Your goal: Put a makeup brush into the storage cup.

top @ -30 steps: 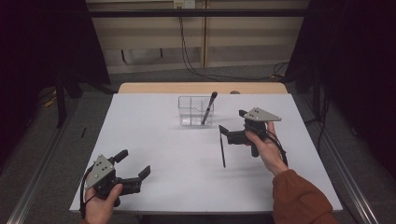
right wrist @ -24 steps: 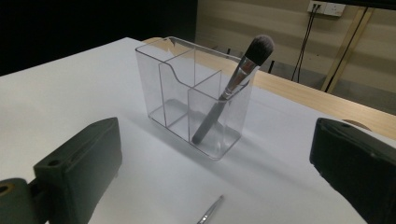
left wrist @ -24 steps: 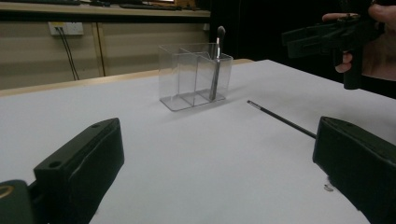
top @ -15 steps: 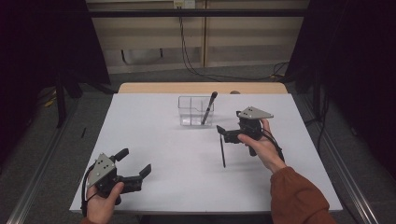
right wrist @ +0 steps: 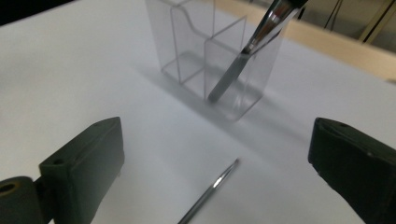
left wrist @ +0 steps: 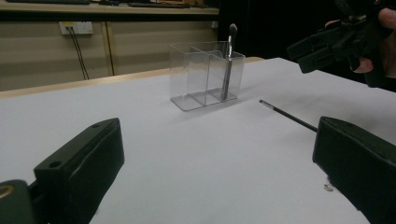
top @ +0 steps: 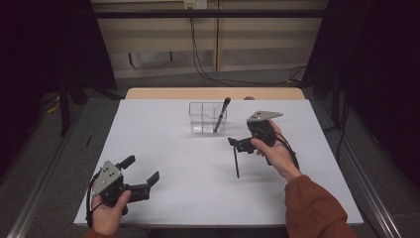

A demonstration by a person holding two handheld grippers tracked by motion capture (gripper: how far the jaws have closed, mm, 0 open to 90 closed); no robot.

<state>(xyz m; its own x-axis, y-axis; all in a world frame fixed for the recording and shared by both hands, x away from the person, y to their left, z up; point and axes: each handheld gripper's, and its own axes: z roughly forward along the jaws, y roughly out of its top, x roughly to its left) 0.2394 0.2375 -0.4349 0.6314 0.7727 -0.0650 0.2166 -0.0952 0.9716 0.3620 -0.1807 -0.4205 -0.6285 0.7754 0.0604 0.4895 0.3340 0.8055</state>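
A clear plastic organizer (top: 202, 119) (left wrist: 198, 74) (right wrist: 187, 44) stands at the table's far middle. A dark makeup brush (top: 221, 113) (left wrist: 229, 60) (right wrist: 247, 51) leans in its right compartment. A thin black brush (top: 236, 163) (left wrist: 287, 115) (right wrist: 210, 190) lies flat on the white table in front of it. My right gripper (top: 238, 144) (right wrist: 219, 140) hovers open over that brush's far end, jaws pointing at the organizer. My left gripper (top: 141, 172) (left wrist: 224, 172) is open near the front left edge with nothing between its jaws.
The white table top (top: 163, 148) stretches between the two hands. A wooden strip (top: 213, 93) runs along its far edge. Cables (top: 198, 54) hang down the back wall, and metal rails (top: 374, 188) flank the table.
My right hand has drifted a little farther from the person, keeping its jaws open above the thin brush. The thin brush and the left gripper stay where they were.
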